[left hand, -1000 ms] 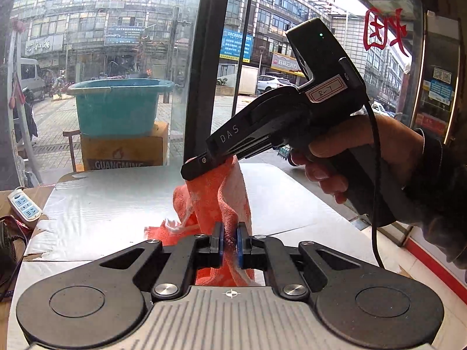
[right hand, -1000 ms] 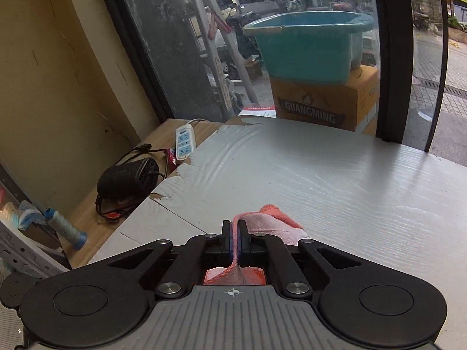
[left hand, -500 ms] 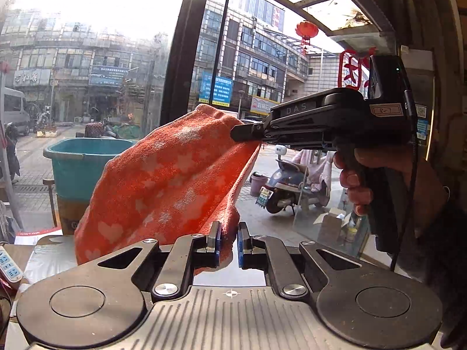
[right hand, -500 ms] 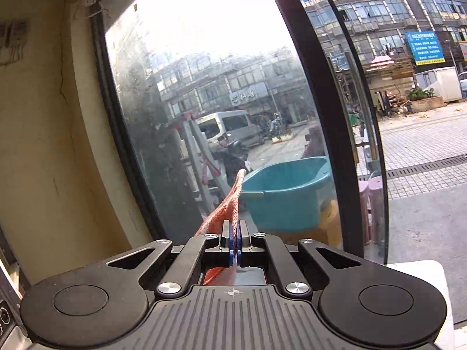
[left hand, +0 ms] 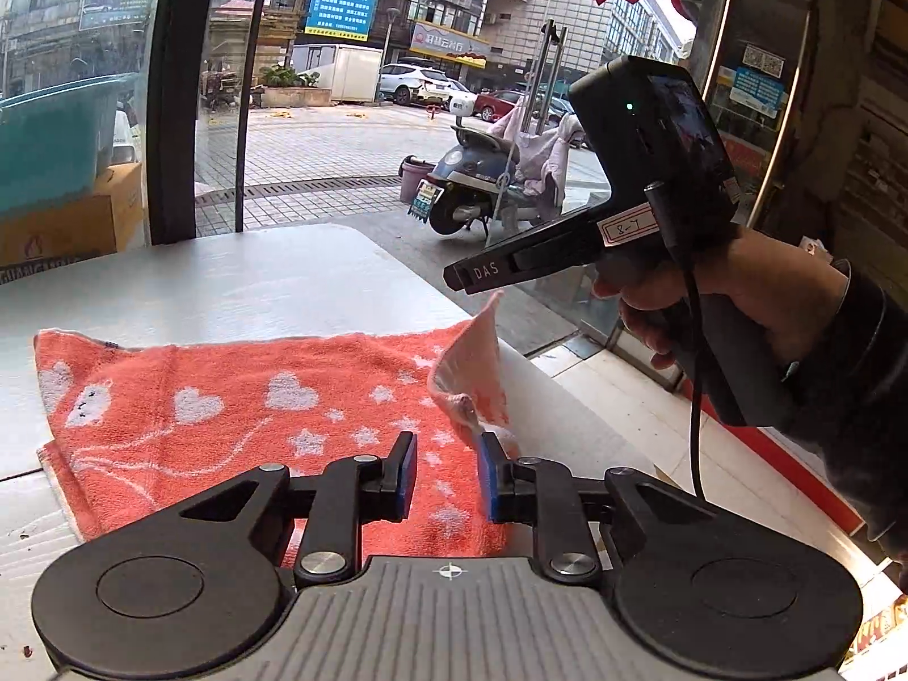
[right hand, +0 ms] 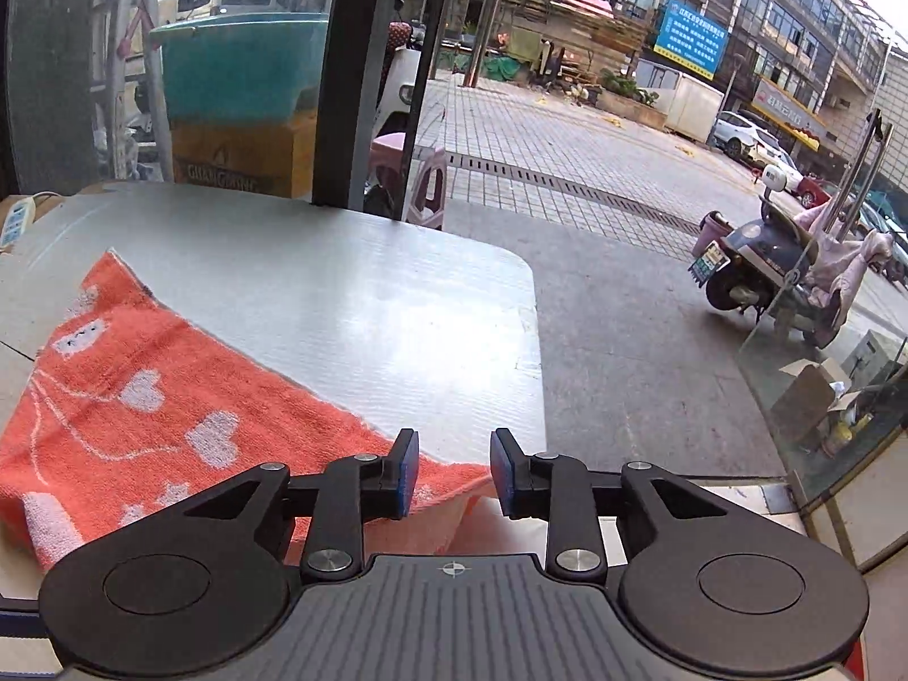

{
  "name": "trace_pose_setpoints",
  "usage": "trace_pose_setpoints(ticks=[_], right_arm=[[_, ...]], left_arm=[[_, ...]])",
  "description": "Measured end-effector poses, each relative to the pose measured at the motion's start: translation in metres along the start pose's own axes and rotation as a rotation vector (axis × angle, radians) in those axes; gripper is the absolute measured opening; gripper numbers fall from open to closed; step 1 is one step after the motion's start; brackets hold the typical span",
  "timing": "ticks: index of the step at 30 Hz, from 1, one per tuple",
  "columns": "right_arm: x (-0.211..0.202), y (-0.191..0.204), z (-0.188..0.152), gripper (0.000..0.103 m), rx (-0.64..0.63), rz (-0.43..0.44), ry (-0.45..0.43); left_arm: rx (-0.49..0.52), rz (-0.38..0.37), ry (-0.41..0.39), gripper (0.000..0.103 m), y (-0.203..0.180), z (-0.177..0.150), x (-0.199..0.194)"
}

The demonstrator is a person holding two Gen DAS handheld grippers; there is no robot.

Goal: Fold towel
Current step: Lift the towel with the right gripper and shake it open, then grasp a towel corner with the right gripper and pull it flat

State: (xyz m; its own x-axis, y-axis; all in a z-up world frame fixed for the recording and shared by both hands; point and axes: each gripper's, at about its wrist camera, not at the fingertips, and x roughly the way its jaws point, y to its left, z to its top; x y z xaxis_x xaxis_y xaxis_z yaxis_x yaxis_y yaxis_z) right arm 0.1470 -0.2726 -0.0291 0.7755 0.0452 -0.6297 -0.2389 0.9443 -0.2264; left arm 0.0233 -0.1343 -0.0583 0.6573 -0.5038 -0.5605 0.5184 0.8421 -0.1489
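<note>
Towel (left hand: 238, 397): orange terry with white hearts and stars, lying spread on my white table (left hand: 238, 278); its right-hand corner (left hand: 471, 352) is curled up off the surface. Left gripper (left hand: 445, 476): fingers parted, nothing between them, poised over the towel's near edge. Right gripper (right hand: 454, 474): fingers likewise spread and unloaded, above the towel's corner near the table's end. Beyond the window glass: teal tub (right hand: 232, 65) on a cardboard box (right hand: 244, 153), parked scooter (left hand: 482, 187).

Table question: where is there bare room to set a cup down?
Bare white tabletop lies beyond the orange heart-patterned towel, up to the black window post and the rounded far corner. The near side is crowded: towel and both open grippers.
</note>
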Motion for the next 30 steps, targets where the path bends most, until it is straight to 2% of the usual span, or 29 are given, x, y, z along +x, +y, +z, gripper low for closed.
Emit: trace_pose_setpoints(ticks=[3,4,7,8,10,12,13,15,18,21,24,30], right_arm=[[0.009,0.022,0.006,0.031,-0.032,0.085,-0.022],[0.011,0.029,0.008,0.032,-0.043,0.114,-0.029],[0.02,0.051,0.015,0.032,-0.074,0.211,-0.048],[0.021,0.066,0.022,0.032,-0.074,0.328,-0.034],[0.027,0.095,0.033,0.032,-0.077,0.513,0.002],[0.038,0.137,0.038,0.032,-0.094,0.659,0.061],[0.043,0.157,0.04,0.032,-0.116,0.689,0.082],[0.052,0.189,0.044,0.032,-0.159,0.713,0.111],[0.068,0.219,0.047,0.031,-0.204,0.658,0.12],[0.085,0.226,0.043,0.031,-0.224,0.623,0.174],[0.097,0.232,0.035,0.031,-0.248,0.497,0.18],[0.094,0.231,0.028,0.031,-0.273,0.481,0.141]], left_arm=[[-0.047,0.164,-0.022,0.036,0.047,0.003,-0.024],[-0.061,0.198,-0.023,0.036,0.061,0.006,-0.034],[-0.108,0.386,-0.015,0.036,0.108,0.012,-0.045],[-0.117,0.438,-0.019,0.036,0.12,0.012,-0.049],[-0.143,0.49,-0.019,0.039,0.139,0.009,-0.058],[-0.168,0.527,-0.021,0.05,0.153,0.003,-0.066],[-0.183,0.54,-0.022,0.051,0.159,-0.001,-0.071],[-0.208,0.56,-0.025,0.052,0.167,-0.006,-0.08],[-0.229,0.551,-0.033,0.053,0.17,-0.015,-0.092],[-0.234,0.539,-0.038,0.054,0.169,-0.02,-0.1],[-0.237,0.528,-0.044,0.054,0.171,-0.023,-0.106],[-0.277,0.496,-0.068,0.055,0.181,-0.022,-0.111]])
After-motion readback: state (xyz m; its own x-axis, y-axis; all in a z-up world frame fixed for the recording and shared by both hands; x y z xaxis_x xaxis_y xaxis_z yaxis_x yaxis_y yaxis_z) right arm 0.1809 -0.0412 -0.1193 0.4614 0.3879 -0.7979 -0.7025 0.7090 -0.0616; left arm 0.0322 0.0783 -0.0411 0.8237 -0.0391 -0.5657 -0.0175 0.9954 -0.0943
